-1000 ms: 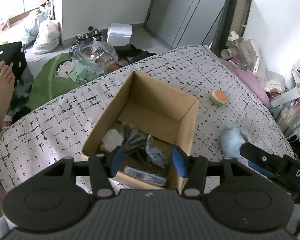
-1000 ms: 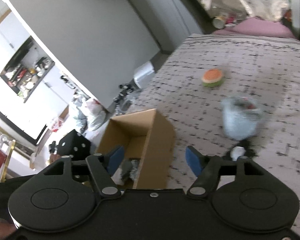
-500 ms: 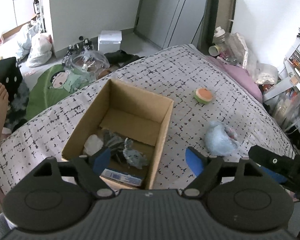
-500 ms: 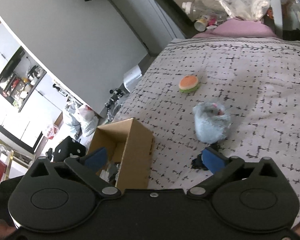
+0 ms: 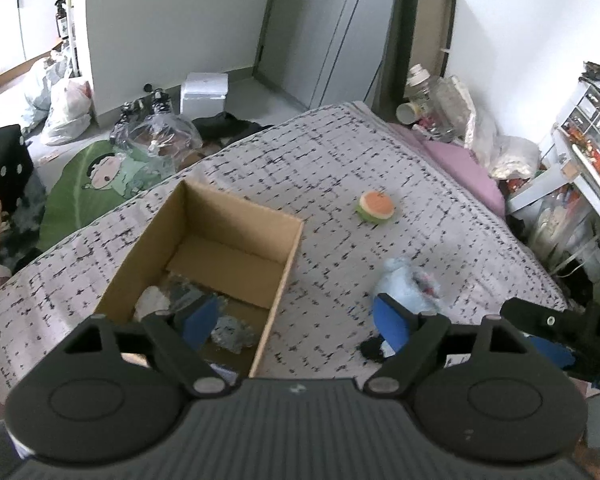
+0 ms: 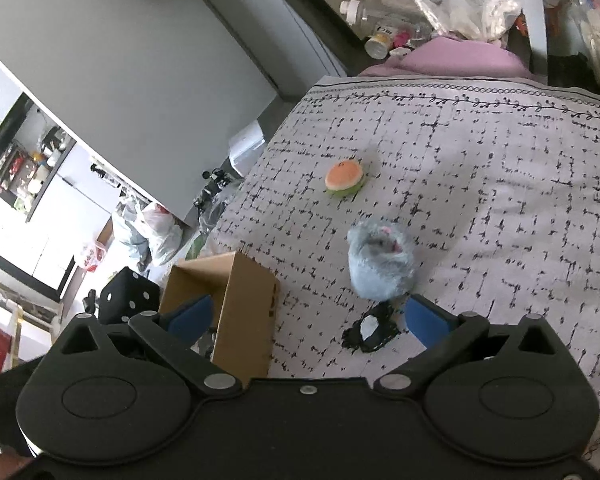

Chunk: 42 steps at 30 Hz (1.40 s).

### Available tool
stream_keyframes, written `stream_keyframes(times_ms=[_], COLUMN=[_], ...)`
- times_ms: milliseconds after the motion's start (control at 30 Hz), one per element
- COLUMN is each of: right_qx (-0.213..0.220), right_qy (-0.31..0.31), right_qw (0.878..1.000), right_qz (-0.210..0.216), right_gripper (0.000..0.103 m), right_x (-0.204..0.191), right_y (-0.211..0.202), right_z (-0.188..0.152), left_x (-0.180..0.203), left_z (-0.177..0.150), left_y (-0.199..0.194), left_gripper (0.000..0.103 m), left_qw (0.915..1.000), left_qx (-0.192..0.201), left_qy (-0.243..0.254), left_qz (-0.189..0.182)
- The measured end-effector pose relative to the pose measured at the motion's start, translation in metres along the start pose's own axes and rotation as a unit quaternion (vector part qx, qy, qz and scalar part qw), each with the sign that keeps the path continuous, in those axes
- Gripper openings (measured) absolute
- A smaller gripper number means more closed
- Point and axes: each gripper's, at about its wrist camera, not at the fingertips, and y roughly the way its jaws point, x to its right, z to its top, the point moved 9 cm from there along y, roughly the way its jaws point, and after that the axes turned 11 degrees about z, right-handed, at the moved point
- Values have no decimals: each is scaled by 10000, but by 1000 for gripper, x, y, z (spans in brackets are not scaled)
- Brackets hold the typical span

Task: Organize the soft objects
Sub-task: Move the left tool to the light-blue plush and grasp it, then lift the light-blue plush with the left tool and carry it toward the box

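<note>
A: How are the fingers of the left gripper point(image 5: 296, 322) seen in the left wrist view?

B: They are spread wide, having just been opening, and nothing is pinched between them. The left blue pad is seen over the near end of the cardboard box point(image 5: 236, 216); the right blue pad is seen just beside the pale blue plush toy point(image 5: 406, 286).

A: Where is that toy placed?

B: It is laid on the patterned bedspread point(image 5: 332, 164), right of the box and apart from it. It is fluffy, with a pink patch on its far side. A small black-and-white soft piece point(image 5: 374, 349) is seen just under the right pad. Further off, a round orange-and-green plush point(image 5: 376, 207) is set well apart. Grey and white soft things point(image 5: 232, 330) are held in the box.

A: And the right wrist view?

B: The right gripper point(image 6: 306, 318) is likewise spread to its widest, having just been opening, with nothing gripped. The blue plush toy point(image 6: 380, 266) is found just beyond the right pad, blurred. The black-and-white piece point(image 6: 370, 330) lies between the fingers, untouched. The box point(image 6: 244, 300) stands by the left pad, and the orange-and-green plush point(image 6: 345, 175) lies beyond.
</note>
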Motion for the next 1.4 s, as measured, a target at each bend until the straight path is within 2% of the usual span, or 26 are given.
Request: stream_keyframes(times_ms=[233,433,533,633,733,1000,1100,1167,1400], right_qx=[82,-116,-68,-3,-24,-8,-55,-99,-290], right_qy=[-30,-78,-82,31,92,726,925,1069,1382], right_qw=[9992,9990,9996,10000,9999,9970,9955,9941,9900], right_qz=[-394,-429,-261,-33,-133,-255,-201,-125,-46], right_gripper=[103,103,103,103,102,101,95,87,79], right_x=[15,21,31,45,63,105,114,118,134], right_y=[-8,-1,6,14,24,43,54,61,86], right_z=[25,37,35,30,26,26,26,28,28], left_x=[21,40,47,56,60,81,91,98,120], left_z=[12,18,19,18,17,7,5,3,-10], left_y=[-4,-1,4,13,27,68,81,93,129], left_gripper=[83,83,83,83,80,76,73,68,52], left_qw=[9995,9992,9988,9987,9990,9989,9987,9983,9973], left_qx=[63,75,76,141,227,-59,-117,-206,-441], left_qy=[-67,-52,-95,29,78,-61,-54,-89,-136], left_qz=[-315,-400,-470,-493,-374,-472,-493,-532,-570])
